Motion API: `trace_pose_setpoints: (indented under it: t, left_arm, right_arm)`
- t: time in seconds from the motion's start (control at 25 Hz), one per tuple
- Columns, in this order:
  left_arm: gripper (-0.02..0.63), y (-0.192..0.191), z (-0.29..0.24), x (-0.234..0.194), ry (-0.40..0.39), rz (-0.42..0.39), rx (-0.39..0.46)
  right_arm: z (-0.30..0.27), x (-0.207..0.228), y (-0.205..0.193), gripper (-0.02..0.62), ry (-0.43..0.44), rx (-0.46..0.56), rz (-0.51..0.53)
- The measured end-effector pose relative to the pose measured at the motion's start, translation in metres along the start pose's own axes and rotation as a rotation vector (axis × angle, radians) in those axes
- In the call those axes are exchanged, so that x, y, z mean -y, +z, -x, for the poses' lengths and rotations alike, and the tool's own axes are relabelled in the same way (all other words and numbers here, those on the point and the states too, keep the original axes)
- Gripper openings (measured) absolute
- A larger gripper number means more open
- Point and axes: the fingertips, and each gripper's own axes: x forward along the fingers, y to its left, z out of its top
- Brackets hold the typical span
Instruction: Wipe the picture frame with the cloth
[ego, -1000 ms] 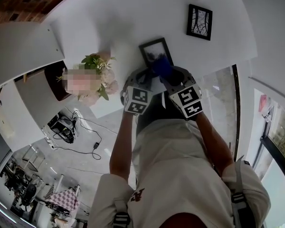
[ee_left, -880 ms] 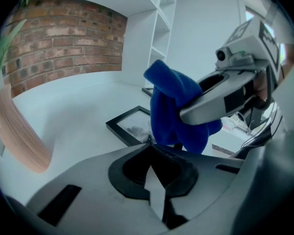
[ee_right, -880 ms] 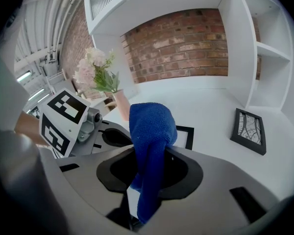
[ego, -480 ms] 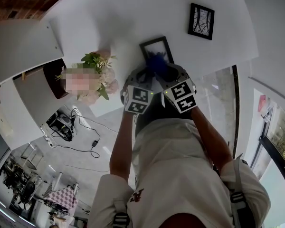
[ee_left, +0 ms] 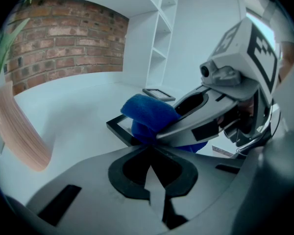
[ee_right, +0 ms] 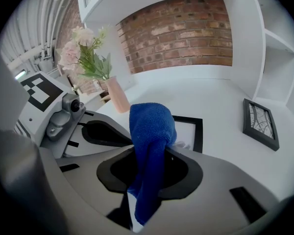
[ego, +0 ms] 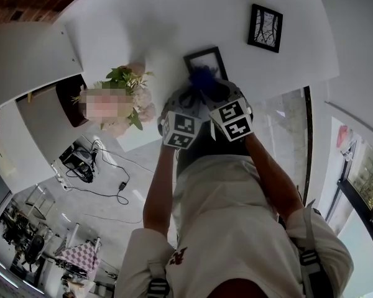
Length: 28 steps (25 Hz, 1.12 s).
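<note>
A black picture frame point(ego: 205, 59) with a white picture lies on the white counter point(ego: 143, 23). My right gripper point(ego: 206, 87) is shut on a blue cloth point(ego: 202, 78), which bulges over the jaws and presses on the frame point(ee_right: 188, 130). In the right gripper view the cloth point(ee_right: 152, 126) hides the jaw tips of that gripper point(ee_right: 152, 153). My left gripper point(ee_left: 149, 148) has its jaws closed at the near edge of the frame point(ee_left: 118, 129), just left of the cloth point(ee_left: 149, 112). In the head view the left gripper point(ego: 191, 97) sits beside the right one.
A second black frame point(ego: 265, 28) lies farther right on the counter, also in the right gripper view point(ee_right: 259, 124). A pink vase point(ee_right: 118, 94) with flowers point(ego: 127, 82) stands left of the grippers. White shelving point(ee_left: 164, 28) and a brick wall point(ee_right: 181, 31) back the counter.
The right gripper has slid the blue cloth leftwards and further across the frame. The left gripper has stayed where it was.
</note>
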Motion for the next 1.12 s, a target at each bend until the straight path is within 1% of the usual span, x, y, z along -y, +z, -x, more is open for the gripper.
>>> trace_pose_setpoints:
  t: [0.2, 0.44, 0.8, 1.12]
  left_arm:
    - [0.0, 0.001, 0.0, 0.0, 0.002, -0.008, 0.0]
    - [0.0, 0.001, 0.0, 0.0, 0.006, -0.011, -0.003]
    - [0.0, 0.0, 0.0, 0.0, 0.009, -0.017, -0.006]
    - [0.0, 0.0, 0.0, 0.0, 0.011, -0.006, 0.001]
  right_arm:
    - [-0.007, 0.005, -0.004, 0.101, -0.033, -0.022, 0.003]
    - [-0.011, 0.008, -0.008, 0.089, -0.095, -0.026, 0.059]
    - [-0.011, 0.009, -0.007, 0.089, -0.115, -0.038, 0.095]
    - [-0.008, 0.017, -0.009, 0.091, -0.139, -0.053, 0.088]
